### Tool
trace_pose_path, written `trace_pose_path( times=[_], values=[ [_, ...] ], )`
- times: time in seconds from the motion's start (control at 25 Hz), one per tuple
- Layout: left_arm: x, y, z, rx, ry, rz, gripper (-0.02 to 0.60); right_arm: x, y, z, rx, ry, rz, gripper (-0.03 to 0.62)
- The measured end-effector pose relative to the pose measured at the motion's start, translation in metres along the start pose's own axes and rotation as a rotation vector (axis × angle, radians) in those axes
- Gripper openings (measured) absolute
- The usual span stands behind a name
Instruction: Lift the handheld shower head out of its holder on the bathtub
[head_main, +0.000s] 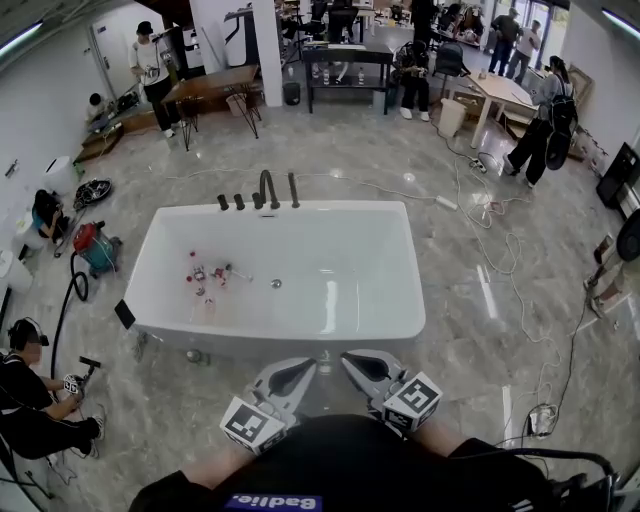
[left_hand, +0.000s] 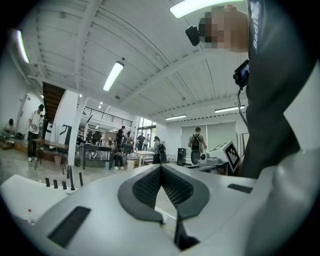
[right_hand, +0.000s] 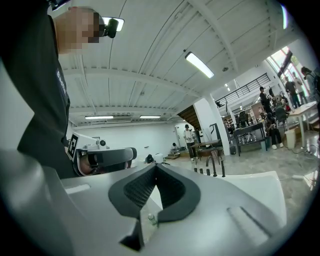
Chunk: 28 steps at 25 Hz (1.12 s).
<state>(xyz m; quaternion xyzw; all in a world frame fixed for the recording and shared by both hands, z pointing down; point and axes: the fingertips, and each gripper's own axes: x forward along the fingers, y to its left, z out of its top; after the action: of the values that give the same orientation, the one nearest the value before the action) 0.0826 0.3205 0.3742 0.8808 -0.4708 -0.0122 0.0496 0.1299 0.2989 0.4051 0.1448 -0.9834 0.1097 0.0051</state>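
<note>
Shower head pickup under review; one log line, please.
left claw: shut, empty | right claw: shut, empty | shower head: on bathtub rim, untouched

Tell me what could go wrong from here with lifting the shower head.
The dark fittings stand in a row on the bathtub's far rim, with the left gripper and right gripper shut at the near side: reaching may mean a long lean.
The fittings look alike, so the wrong one might be grabbed.
Loose cables on the floor could trip anyone walking round.
</note>
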Motion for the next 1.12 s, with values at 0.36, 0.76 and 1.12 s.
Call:
trace_pose_path(
  times=[0.36,0.76,1.12],
  values=[
    [0.032,0.013,0.007,0.016,-0.012,0.049,0.005,-0.003,-0.037,0.000,0.007,0.010,0.017,0.002],
    [0.065,0.086,0.012,0.021,-0.018,0.000,0.005,0.052,-0.090,0.002,0.009,0.035,-0.044,0.002],
    [0.089,0.234,0.014,0.018,-0.033,-0.042,0.005,0.179,-0.147,0.001,0.034,0.055,-0.122,0.002]
  ],
)
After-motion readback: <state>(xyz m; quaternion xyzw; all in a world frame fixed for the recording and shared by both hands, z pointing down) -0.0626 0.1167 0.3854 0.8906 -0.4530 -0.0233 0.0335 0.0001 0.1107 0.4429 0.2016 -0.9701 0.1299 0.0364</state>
